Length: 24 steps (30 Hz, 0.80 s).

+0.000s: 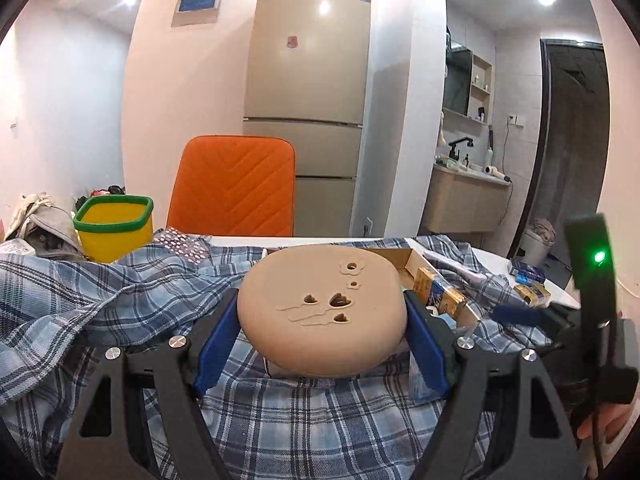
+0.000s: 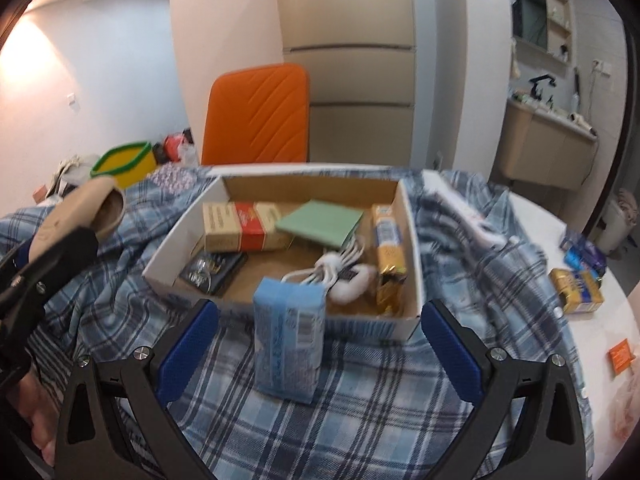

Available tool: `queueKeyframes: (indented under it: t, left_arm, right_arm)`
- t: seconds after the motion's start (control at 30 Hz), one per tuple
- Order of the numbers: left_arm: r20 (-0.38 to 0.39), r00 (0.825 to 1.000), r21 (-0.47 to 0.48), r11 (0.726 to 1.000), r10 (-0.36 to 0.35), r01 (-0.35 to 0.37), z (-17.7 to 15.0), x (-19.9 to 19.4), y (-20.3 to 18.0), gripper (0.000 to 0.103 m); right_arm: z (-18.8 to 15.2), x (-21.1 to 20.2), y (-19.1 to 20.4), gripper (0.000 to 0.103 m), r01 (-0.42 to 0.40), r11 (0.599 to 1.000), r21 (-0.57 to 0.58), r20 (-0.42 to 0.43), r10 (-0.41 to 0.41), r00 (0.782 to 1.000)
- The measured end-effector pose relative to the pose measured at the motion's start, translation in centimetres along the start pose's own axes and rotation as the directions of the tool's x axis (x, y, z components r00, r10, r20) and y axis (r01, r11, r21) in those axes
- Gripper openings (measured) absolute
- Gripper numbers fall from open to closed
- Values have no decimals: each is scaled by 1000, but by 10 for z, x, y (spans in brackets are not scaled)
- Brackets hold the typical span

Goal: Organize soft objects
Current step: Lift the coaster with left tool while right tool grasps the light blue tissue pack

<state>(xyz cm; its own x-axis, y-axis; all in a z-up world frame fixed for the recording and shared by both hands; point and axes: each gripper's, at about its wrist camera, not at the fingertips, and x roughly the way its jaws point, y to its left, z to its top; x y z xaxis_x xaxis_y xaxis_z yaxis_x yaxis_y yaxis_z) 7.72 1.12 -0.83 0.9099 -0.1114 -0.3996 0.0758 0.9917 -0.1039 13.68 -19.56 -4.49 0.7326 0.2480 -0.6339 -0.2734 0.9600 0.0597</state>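
Observation:
A tan soft slipper (image 1: 320, 312) with flower and heart cut-outs hangs above the blue plaid cloth (image 1: 300, 420), with my left gripper (image 1: 320, 344) shut on its sides. The right wrist view shows the same slipper (image 2: 80, 212) at the far left, above the cloth. My right gripper (image 2: 320, 312) stands open over the plaid cloth (image 2: 360, 400). A light blue tissue pack (image 2: 290, 340) stands upright between its fingers, touching neither pad. Just behind the pack is an open cardboard box (image 2: 360, 326) that holds cartons, a green pad and a white cable.
A yellow bucket with a green rim (image 1: 116, 228) stands at the table's back left beside a heap of clothes. An orange chair (image 1: 236, 188) is behind the table. Yellow and blue packets (image 2: 576, 290) lie on the white tabletop at the right.

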Motion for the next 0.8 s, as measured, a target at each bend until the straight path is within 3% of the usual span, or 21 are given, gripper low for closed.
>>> queueKeyframes:
  t: [0.17,0.5,0.8]
  left_arm:
    - [28,999,18,1000,16,-17,-2,-6,-5,77]
    - [17,1000,31,999,21,-22,-3,-4,-9,77]
    - [24,999,36,999,35,-36,-4,-4,-10,77]
  right_arm:
    - [-4,15,6,89,-12,999,-30,-69,10,998]
    - [-7,30,2,46,-63,998,-1,-153,62,986]
    - [-5,13,7,39,-51,998,-25,-68,49,996]
